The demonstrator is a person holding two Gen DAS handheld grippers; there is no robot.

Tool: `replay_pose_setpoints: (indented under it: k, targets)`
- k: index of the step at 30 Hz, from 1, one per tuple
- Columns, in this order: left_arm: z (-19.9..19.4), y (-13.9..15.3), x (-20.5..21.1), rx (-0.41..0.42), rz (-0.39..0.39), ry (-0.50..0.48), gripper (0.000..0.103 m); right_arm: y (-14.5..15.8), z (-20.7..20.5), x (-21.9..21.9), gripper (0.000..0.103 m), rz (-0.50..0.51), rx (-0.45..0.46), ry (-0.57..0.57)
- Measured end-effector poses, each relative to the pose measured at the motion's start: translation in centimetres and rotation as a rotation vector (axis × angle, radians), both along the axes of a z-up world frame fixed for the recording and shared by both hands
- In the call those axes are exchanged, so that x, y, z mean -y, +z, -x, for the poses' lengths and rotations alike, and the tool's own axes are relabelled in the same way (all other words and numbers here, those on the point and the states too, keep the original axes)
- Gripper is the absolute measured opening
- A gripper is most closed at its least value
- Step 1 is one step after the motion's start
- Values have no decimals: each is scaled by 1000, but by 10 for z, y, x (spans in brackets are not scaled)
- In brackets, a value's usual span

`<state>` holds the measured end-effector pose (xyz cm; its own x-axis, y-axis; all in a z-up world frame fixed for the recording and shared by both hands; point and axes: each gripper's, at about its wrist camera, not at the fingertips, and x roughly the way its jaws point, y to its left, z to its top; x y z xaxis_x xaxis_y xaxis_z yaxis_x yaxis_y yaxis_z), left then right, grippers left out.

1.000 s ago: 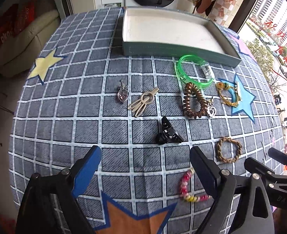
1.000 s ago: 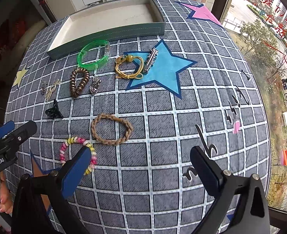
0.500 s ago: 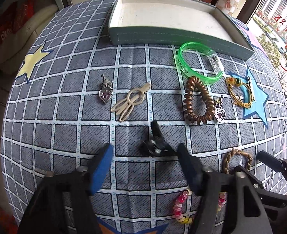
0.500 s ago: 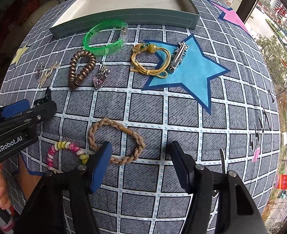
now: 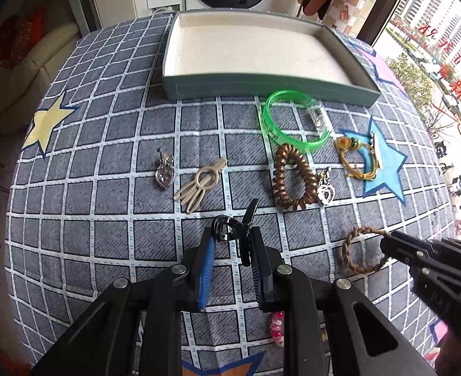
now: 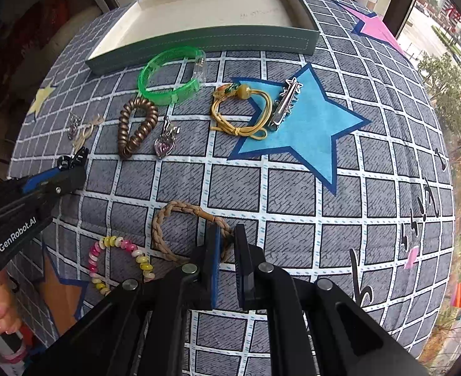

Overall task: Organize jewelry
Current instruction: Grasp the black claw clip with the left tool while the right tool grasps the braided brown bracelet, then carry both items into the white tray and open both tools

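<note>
Low in the frame, the left gripper is closing on the stiff, light black claw clip, while the right gripper is clamped on the limp braided bracelet's near edge.

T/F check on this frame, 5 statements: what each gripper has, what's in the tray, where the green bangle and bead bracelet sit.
1. The left gripper has the black claw clip between its fingers. True; its jaws are closing on it.
2. The right gripper is open above bare cloth. False: it is shut on the braided bracelet.
3. The tray already holds jewelry. False: nothing lies in it.
4. The green bangle lies on the cloth just in front of the tray. True.
5. The pink-and-yellow bead bracelet is in a gripper. False: it lies loose on the cloth.
</note>
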<state>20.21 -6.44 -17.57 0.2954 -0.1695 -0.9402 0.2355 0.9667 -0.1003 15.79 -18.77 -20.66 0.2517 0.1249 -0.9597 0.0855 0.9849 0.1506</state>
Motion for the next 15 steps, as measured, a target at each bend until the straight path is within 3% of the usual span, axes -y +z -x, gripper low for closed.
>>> replay_pose_setpoints:
  k: [6,11,15]
  targets:
    - [-11,29,-6,38,32,16,34,25,-24,9,9,-69,54,-29]
    - [-43,53,-3,84,39,7,34,50,-71,46,9,-119,104,-50]
    - [-74,68,10,128,32,-22,34,76,-84,94,9,-142,138,-66]
